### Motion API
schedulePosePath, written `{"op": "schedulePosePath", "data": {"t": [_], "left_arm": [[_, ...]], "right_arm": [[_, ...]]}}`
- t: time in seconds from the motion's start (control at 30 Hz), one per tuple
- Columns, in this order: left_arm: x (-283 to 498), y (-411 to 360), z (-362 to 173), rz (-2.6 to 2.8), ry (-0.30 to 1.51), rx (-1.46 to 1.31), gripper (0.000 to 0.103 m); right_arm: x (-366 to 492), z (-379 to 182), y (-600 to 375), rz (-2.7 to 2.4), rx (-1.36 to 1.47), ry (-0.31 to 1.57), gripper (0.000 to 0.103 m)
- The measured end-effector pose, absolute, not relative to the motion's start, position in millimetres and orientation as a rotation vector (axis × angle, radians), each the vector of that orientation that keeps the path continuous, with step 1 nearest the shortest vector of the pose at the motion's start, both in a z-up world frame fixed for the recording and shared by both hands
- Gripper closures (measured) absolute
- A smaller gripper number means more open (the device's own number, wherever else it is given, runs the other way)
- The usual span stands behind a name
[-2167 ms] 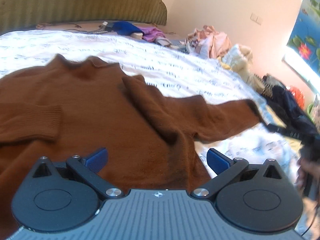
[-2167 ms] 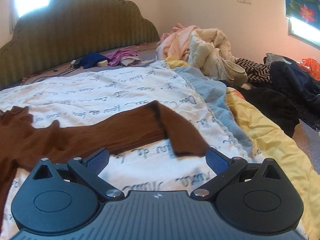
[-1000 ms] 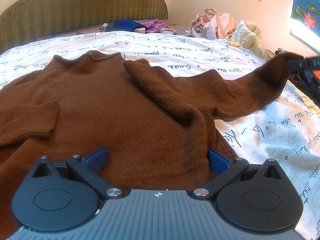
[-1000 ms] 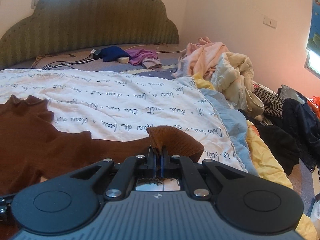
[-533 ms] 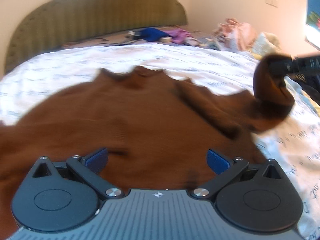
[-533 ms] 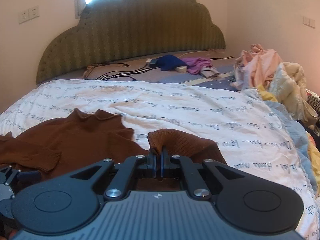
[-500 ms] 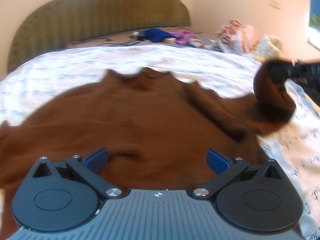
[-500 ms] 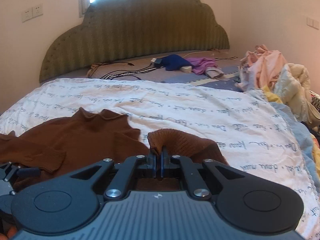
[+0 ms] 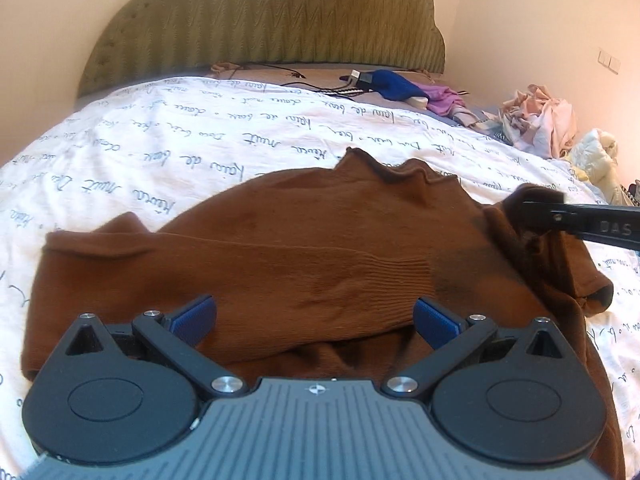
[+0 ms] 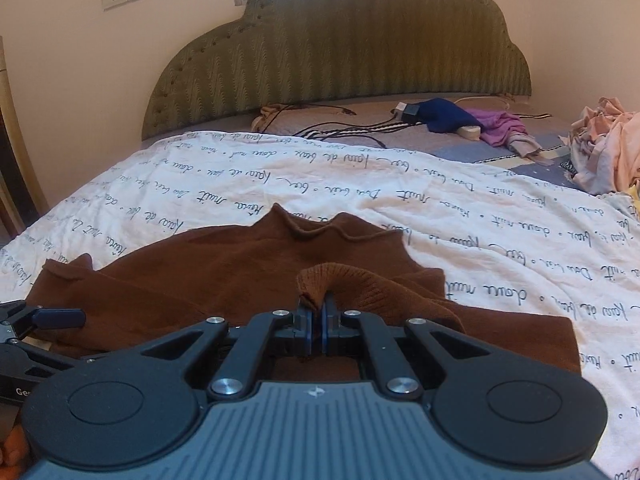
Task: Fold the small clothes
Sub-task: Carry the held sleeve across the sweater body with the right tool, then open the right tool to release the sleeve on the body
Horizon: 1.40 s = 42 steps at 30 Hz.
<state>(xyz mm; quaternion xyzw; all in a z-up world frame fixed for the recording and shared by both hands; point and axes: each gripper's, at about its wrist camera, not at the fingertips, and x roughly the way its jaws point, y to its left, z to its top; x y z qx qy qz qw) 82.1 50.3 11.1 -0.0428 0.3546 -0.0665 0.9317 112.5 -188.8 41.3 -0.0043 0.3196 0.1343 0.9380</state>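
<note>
A brown knit sweater (image 9: 312, 236) lies flat on the white bedspread, collar toward the headboard, and its left sleeve is folded across the chest. My left gripper (image 9: 314, 316) is open and empty, low over the sweater's lower part. My right gripper (image 10: 317, 322) is shut on the ribbed cuff of the right sleeve (image 10: 340, 280) and holds it over the sweater's body (image 10: 200, 280). The right gripper's fingers also show at the right edge of the left wrist view (image 9: 560, 216), with the sleeve draped below them.
The white bedspread with script writing (image 10: 360, 184) covers the bed. A green padded headboard (image 10: 340, 48) stands behind. Blue and purple clothes with cables (image 10: 460, 120) lie near the headboard. A heap of pink and pale clothes (image 9: 544, 120) sits at the right.
My right gripper closed on the right sleeve's cuff and carried it left over the sweater's body. My left gripper stayed open and shifted left.
</note>
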Motion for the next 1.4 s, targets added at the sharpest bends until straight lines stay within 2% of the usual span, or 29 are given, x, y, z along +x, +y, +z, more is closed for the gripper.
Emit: {"op": "schedulePosePath", "data": {"t": [0.53, 0.77, 0.87, 0.9, 0.93, 1.0, 1.17, 1.3, 1.4], "left_arm": [[86, 66, 0, -0.095, 0.757, -0.101, 0.000], [93, 86, 8, -0.099, 0.797, -0.244, 0.000], [98, 96, 13, -0.116, 0.810, -0.333, 0.000], [100, 97, 15, -0.130, 0.814, -0.361, 0.000], [102, 99, 17, -0.134, 0.815, -0.393, 0.000], [112, 100, 19, -0.194, 0.839, -0.477, 0.000], [146, 78, 12, -0.321, 0.924, -0.590, 0.000], [176, 61, -11, -0.360, 1.061, -0.681, 0.000], [183, 57, -21, -0.321, 1.064, -0.733, 0.000]], "right_arm": [[131, 20, -150, 0.344, 0.034, 0.690, 0.099], [145, -11, -126, 0.414, 0.123, 0.780, 0.098], [149, -28, -122, 0.435, 0.140, 0.818, 0.082], [145, -26, -124, 0.442, 0.149, 0.803, 0.065], [140, -22, -128, 0.449, 0.155, 0.794, 0.027], [126, -7, -143, 0.429, 0.170, 0.745, 0.008], [84, 31, -216, 0.363, 0.222, 0.625, 0.008], [43, 38, -277, 0.252, 0.195, 0.561, 0.008], [16, 34, -313, 0.198, 0.189, 0.548, 0.008]]}}
